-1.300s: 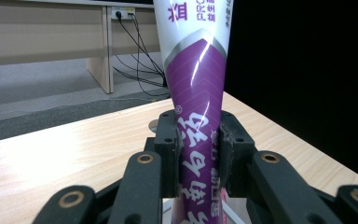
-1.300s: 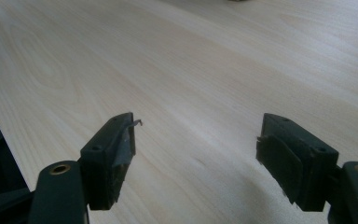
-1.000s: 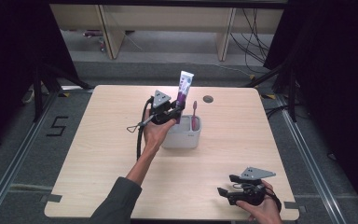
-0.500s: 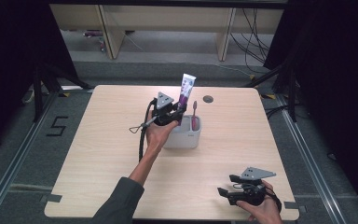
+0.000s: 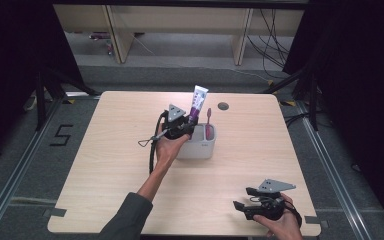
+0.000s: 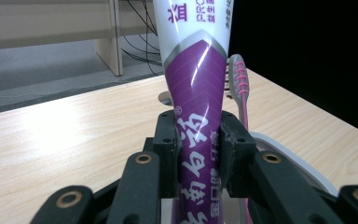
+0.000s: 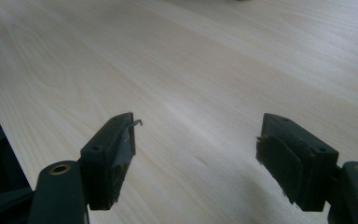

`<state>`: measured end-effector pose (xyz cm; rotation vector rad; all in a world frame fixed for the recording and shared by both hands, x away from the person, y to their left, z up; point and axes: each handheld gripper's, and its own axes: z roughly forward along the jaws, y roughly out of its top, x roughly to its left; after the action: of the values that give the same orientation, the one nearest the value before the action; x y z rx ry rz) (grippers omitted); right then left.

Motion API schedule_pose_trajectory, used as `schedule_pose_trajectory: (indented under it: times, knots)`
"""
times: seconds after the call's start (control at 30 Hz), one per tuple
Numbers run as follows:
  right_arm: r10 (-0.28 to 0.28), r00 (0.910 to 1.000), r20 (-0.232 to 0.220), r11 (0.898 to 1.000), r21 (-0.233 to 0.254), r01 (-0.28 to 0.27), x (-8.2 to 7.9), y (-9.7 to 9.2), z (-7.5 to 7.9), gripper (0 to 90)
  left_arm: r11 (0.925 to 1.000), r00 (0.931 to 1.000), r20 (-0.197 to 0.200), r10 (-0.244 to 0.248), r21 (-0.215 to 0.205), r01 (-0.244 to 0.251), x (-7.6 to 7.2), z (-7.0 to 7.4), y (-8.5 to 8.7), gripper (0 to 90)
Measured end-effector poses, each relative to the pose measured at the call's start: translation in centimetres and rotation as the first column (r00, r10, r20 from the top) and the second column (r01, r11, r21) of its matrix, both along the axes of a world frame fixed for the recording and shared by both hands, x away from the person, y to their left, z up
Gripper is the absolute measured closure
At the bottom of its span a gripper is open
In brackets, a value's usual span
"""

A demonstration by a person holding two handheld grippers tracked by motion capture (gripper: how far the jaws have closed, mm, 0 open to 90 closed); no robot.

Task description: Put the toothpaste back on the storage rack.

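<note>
Your left tool (image 5: pixel 187 126) is clamped on the one toothpaste tube (image 5: pixel 197 102), pads squeezing its purple lower body. The tube stands upright, long axis vertical, bottom end down in the single grey holder (image 5: pixel 202 148) near the bench's (image 5: pixel 110 165) far middle, so I'd guess the next move runs straight along that axis. One pink toothbrush (image 5: pixel 209 122) stands just beside it in the same holder. Your right tool (image 5: pixel 244 205) sits well apart at the near edge, jaws spread wide with nothing between them, so the left is way nearer.

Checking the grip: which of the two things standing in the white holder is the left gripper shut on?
The purple-and-white toothpaste tube, clamped in the left gripper; the pink toothbrush stands free beside it.
</note>
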<state>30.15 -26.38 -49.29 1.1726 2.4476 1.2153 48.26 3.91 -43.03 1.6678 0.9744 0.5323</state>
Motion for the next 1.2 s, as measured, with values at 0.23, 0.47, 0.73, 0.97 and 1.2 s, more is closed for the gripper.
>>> schedule_pose_trajectory:
  times: [0.23,0.47,0.73,0.97,1.2]
  knots:
    - [0.007,0.9996,0.029,1.0,-0.016,-0.007,0.14,-0.13,-0.1,28.1,0.9997,1.0,-0.009,-0.003,0.023,0.004,-0.07,-0.26,0.02,70.6]
    - [0.008,0.9998,0.018,1.0,-0.007,-0.007,0.13,-0.08,-0.14,28.1,0.9995,0.9999,-0.014,-0.007,0.03,0.007,-0.23,-0.27,-0.06,70.4]
    - [0.0,1.0,0.008,1.0,-0.006,0.0,0.01,0.0,-0.09,28.2,0.9982,0.9996,-0.027,-0.011,0.059,0.012,-0.55,-0.58,0.01,70.1]
    - [0.001,1.0,0.003,1.0,-0.01,-0.001,0.06,-0.04,-0.09,28.1,0.9964,0.9995,-0.028,-0.011,0.083,0.013,-0.74,-0.8,0.2,69.7]
    - [0.008,0.9999,0.014,1.0,-0.005,-0.008,0.12,0.02,-0.18,28.2,0.9962,0.9997,-0.021,-0.013,0.085,0.014,-0.94,-0.72,0.24,65.4]
